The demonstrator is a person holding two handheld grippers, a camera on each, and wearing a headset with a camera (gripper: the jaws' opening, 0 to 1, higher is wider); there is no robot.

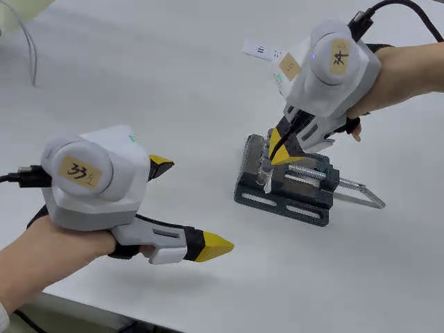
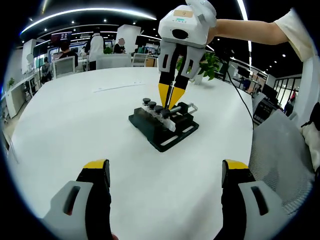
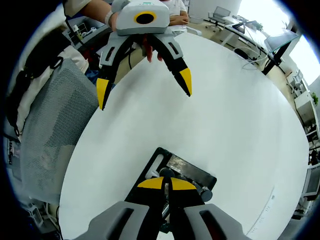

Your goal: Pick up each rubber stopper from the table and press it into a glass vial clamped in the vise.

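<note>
Head view | right gripper [image 1: 283, 156] seemingly pinched over vise [image 1: 284, 202] | left gripper [image 1: 194, 205] splayed

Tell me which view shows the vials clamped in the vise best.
The left gripper view: the vials stand in a row in the vise, dark stoppers visible on several. In the head view the right gripper covers most of them; in the right gripper view its own fingers hide them.

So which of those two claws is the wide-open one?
The left gripper, labelled 33, with jaws spread wide over the table. The right gripper has its jaws together above the vise.
</note>
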